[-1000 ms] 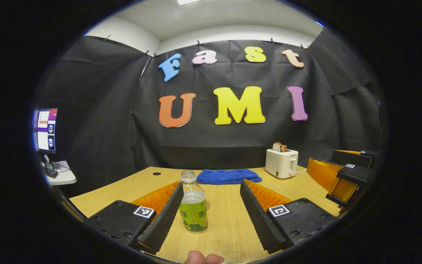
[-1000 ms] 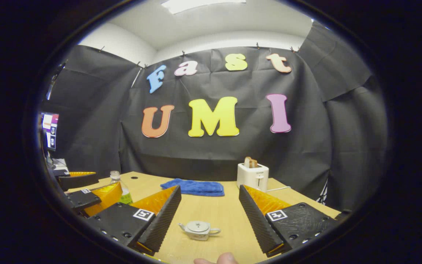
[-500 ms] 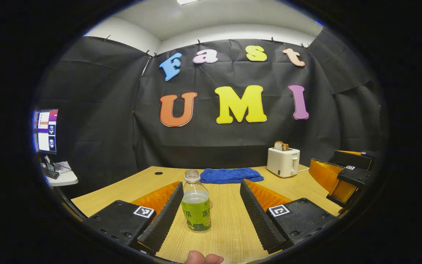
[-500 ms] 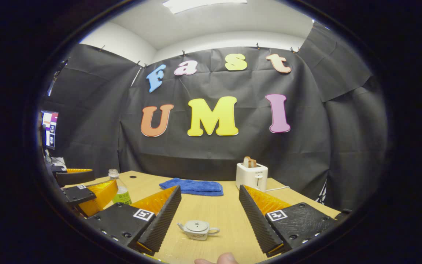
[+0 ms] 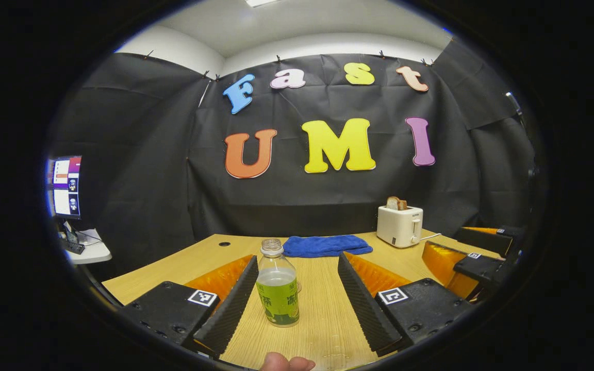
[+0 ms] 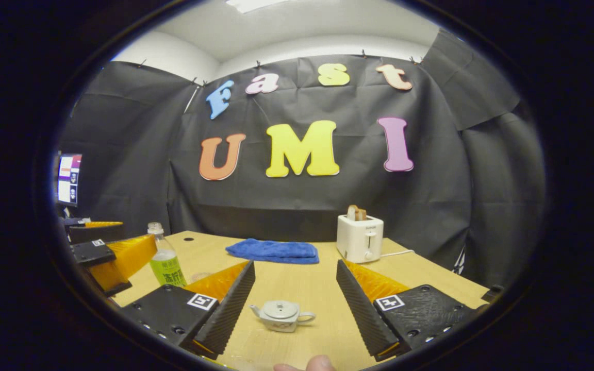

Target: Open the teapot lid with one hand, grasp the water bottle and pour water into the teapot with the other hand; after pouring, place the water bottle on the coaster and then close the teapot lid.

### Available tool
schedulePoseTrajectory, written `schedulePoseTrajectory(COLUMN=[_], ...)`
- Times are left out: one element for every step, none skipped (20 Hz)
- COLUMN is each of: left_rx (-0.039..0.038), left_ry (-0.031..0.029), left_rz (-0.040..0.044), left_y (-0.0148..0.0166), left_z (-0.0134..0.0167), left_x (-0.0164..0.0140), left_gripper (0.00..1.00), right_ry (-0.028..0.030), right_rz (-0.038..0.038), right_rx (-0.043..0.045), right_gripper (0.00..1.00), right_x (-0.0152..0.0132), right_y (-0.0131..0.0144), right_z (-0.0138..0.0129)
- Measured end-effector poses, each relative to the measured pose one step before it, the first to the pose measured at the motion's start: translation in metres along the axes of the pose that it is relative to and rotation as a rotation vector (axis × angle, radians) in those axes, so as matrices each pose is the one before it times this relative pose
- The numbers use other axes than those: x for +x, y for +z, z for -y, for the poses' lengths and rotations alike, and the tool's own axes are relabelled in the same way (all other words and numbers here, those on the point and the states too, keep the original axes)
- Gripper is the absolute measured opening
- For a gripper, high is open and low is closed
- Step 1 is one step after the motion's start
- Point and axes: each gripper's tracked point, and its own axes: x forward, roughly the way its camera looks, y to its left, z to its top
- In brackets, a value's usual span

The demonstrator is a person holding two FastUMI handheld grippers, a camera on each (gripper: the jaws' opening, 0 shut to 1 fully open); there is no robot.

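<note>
An uncapped clear bottle with a green label stands on the wooden table, between my left gripper's open fingers and close to the left one, apart from both. A small grey teapot with its lid on sits on the table between and beyond my right gripper's open fingers, untouched. In the right gripper view the bottle stands just right of the left gripper. A faint clear round coaster lies near the bottle. The right gripper hovers at the far right.
A folded blue towel lies at the back of the table, with a white toaster holding bread to its right. A monitor stands off to the left beyond the table. A thumb shows at the bottom edge.
My right gripper has sunk a little and edged forward, so the teapot and toaster look slightly nearer. My left gripper has hardly moved in front of the bottle.
</note>
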Motion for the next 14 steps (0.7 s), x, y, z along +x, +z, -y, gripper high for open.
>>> schedulePoseTrajectory(left_rx=[-0.00022,-0.00053,-0.00280,-0.00400,-0.00278,-0.00053,-0.00077,-0.00008,-0.00168,-0.00286,-0.00470,-0.00492,-0.00548,-0.00666], left_ry=[0.00161,0.00000,-0.00074,0.00113,-0.00023,0.00328,0.00342,0.00322,0.00418,0.00433,0.00347,0.00248,0.00324,0.00140], left_rz=[-0.00218,-0.00082,0.00226,0.00386,0.00399,0.00220,0.00083,-0.00217,-0.00101,-0.00006,0.00087,0.00097,0.00127,0.00080], left_y=[-0.00057,-0.00017,0.00080,0.00178,0.00250,0.00093,-0.00078,0.00037,-0.00061,0.00021,0.00183,0.00052,0.00056,0.00049], left_z=[-0.00067,-0.00182,-0.00143,-0.00188,-0.00062,-0.00144,-0.00358,-0.00214,-0.00345,-0.00270,-0.00213,-0.00215,-0.00289,-0.00188], left_x=[0.00056,0.00002,-0.00005,-0.00024,-0.00062,-0.00082,-0.00013,-0.00003,0.00091,0.00100,-0.00157,-0.00038,-0.00012,0.00047], left_gripper=[0.97,0.97,0.97,0.97,0.97,0.97,0.97,0.97,0.97,0.98,0.97,0.98,0.97,0.98], right_ry=[-0.00233,-0.00401,0.00198,-0.00031,-0.00195,0.00046,0.00123,0.00179,0.00012,-0.00416,0.00154,-0.00016,-0.00114,0.00336], right_rz=[-0.00592,-0.00578,-0.00437,-0.00902,-0.01489,-0.01737,-0.01616,-0.01414,-0.00755,-0.00875,-0.00799,-0.00798,-0.00596,-0.00579], right_rx=[-0.00530,-0.00376,-0.00106,0.00046,0.00030,0.00054,0.00152,-0.00419,-0.00863,-0.00739,-0.00203,0.00373,0.00225,-0.00329], right_gripper=[0.97,0.95,0.95,0.95,0.95,0.95,0.97,0.96,0.96,0.96,0.96,0.96,0.96,0.96], right_x=[0.00324,0.00438,0.00444,0.00488,0.00478,0.00472,0.00488,0.00473,0.00439,0.00464,0.00429,0.00439,0.00327,0.00387], right_y=[-0.00459,-0.00580,-0.00447,-0.00605,-0.00663,-0.00827,-0.00623,-0.00577,-0.00369,-0.00392,-0.00313,-0.00496,-0.00254,-0.00261], right_z=[-0.00149,-0.00058,-0.00109,-0.00149,-0.00106,-0.00116,-0.00206,-0.00248,-0.00213,-0.00060,-0.00157,-0.00209,-0.00161,-0.00214])
